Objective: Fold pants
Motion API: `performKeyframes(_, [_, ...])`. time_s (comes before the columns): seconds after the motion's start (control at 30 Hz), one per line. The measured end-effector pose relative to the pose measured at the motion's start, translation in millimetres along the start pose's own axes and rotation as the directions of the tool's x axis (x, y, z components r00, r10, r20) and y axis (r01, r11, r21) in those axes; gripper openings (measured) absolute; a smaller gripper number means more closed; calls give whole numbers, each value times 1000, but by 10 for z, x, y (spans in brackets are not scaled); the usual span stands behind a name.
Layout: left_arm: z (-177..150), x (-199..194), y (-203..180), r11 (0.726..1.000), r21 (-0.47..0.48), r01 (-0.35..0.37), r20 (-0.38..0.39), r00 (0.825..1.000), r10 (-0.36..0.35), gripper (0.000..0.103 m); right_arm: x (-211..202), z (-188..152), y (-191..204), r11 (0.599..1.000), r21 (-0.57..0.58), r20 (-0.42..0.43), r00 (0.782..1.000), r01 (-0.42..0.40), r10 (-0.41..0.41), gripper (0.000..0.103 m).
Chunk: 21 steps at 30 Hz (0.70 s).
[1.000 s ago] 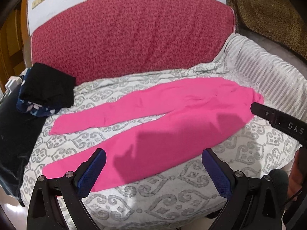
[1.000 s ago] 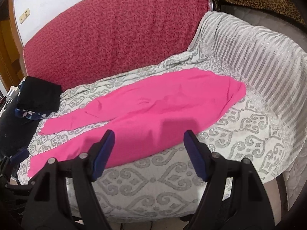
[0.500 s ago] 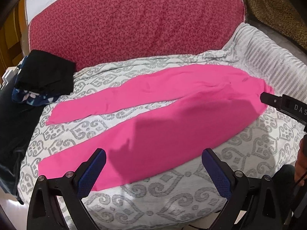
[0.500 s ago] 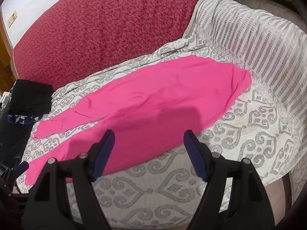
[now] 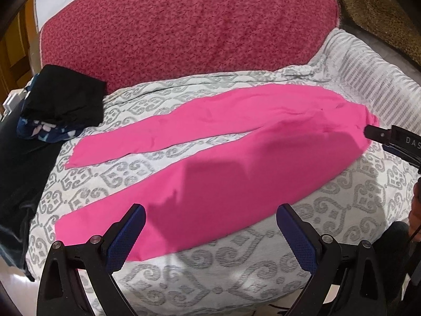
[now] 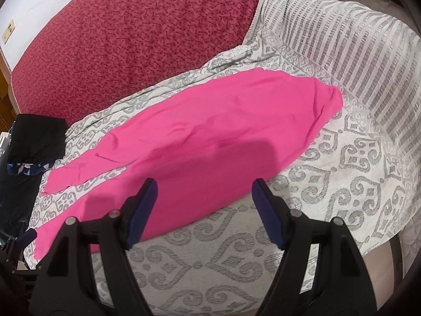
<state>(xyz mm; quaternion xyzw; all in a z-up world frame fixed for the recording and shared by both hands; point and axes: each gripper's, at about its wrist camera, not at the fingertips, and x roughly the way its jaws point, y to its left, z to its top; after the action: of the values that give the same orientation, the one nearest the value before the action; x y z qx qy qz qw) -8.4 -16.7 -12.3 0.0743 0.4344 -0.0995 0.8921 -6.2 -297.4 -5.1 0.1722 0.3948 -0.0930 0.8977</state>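
Note:
Bright pink pants (image 5: 236, 163) lie flat on a grey-patterned sofa cover, waist at the right, both legs stretched to the left with a gap between them. They also show in the right wrist view (image 6: 210, 142). My left gripper (image 5: 210, 213) is open and empty, hovering over the near leg. My right gripper (image 6: 205, 187) is open and empty, above the near edge of the pants toward the waist. Its fingertip (image 5: 379, 134) shows by the waist at the right edge of the left wrist view.
A red sofa backrest (image 5: 184, 31) rises behind the pants. Folded black and dark floral clothes (image 5: 60, 105) sit at the left end of the seat. A striped cover (image 6: 342, 52) drapes the right armrest. The seat's front edge is close below the grippers.
Both grippers have moved closer to the pants and lower over them; the pants fill more of each view. The pants have not moved. Both grippers stay open.

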Motion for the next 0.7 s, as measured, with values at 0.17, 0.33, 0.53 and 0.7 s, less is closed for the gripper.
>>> performKeyframes(0.17, [-120,6,277,999,21,-27,-18,999,28,101,108,42,-241,998,68,-28,999,-16,18,75])
performKeyframes(0.33, [-312,17,529,995,98,-10,-58,998,16,101,292,103,-745,951,281,-80,985,-128,156,72])
performKeyframes(0.53, [-510,89,790,985,161,-58,-112,991,77,101,485,174,-1231,865,484,-103,972,-135,209,65])
performKeyframes(0.7, [-635,233,979,978,176,-110,-162,977,139,101,541,245,-1414,842,524,-94,974,-128,207,65])
